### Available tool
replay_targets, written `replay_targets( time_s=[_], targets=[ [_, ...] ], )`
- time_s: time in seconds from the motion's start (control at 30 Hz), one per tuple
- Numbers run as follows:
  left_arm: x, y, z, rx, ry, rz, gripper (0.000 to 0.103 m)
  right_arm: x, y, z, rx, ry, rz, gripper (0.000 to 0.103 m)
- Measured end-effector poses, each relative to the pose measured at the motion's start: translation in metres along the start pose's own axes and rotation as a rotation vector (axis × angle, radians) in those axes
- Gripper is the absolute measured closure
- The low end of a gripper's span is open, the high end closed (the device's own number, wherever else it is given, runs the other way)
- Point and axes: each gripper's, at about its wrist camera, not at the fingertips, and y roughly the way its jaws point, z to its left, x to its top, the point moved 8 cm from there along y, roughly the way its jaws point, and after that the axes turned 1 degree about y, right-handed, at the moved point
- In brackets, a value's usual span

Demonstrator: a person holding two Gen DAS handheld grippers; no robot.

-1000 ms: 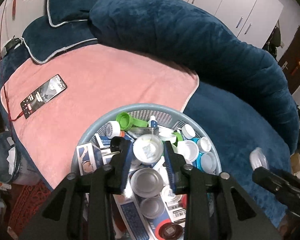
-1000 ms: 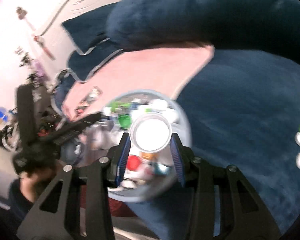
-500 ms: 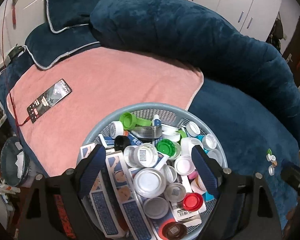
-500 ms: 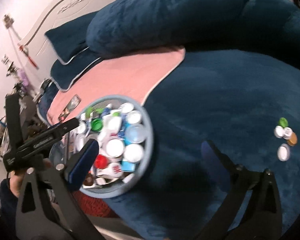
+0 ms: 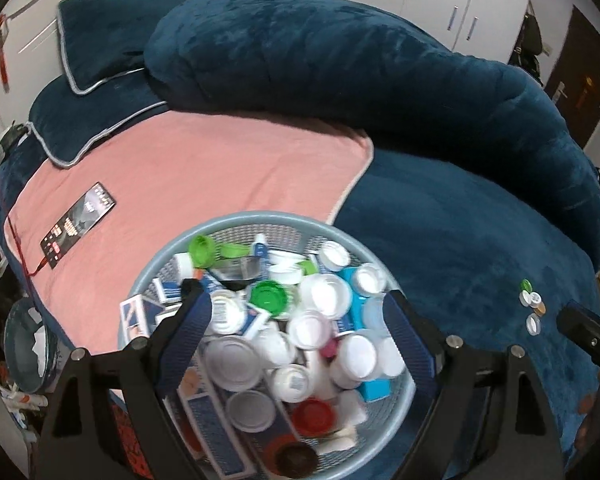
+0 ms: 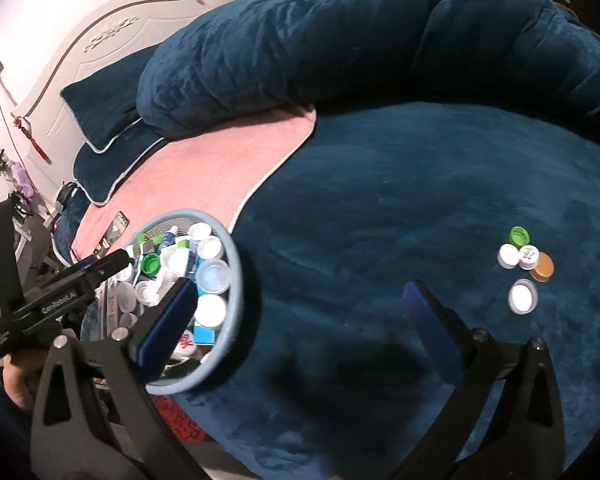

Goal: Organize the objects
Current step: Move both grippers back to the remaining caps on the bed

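Observation:
A grey-blue mesh basket (image 5: 236, 226) full of several bottle caps, jar lids and small boxes sits at the bed's near edge; it also shows in the right wrist view (image 6: 236, 264). My left gripper (image 5: 300, 320) is open and empty just above the basket's contents. My right gripper (image 6: 300, 312) is open and empty above the blue blanket, right of the basket. A small cluster of caps (image 6: 524, 256) lies on the blanket to its far right, with a white lid (image 6: 523, 297) closest; the cluster also shows in the left wrist view (image 5: 531, 304).
A pink towel (image 5: 204, 176) covers the bed's left part with a phone (image 5: 78, 220) and red cable on it. A long blue bolster (image 5: 340, 64) and pillows (image 5: 96, 40) line the back. A bin (image 5: 24, 344) stands on the floor at left.
Both grippers opened: the left let go of a white lid over the basket, the right let go of its white lid and swung right over the blanket, where a lid now lies by the caps.

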Motion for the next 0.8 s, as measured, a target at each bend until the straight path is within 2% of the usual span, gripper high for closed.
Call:
replay_targets(
  time_s=[0.2,0.5,0.8],
  targets=[
    [0.0,-0.002,-0.033,-0.025,0.059,0.005,0.014,0.003,-0.017,-0.039,-0.043,0.008,-0.014,0.0],
    [0.003,0.002,-0.089,-0.061,0.151,0.016,0.014,0.007,-0.039,-0.135,-0.169,0.062,-0.018,0.0],
    [0.001,0.022,-0.148,-0.093,0.248,0.046,0.014,0.009,-0.029,-0.223,-0.264,0.157,0.011,0.0]
  ],
)
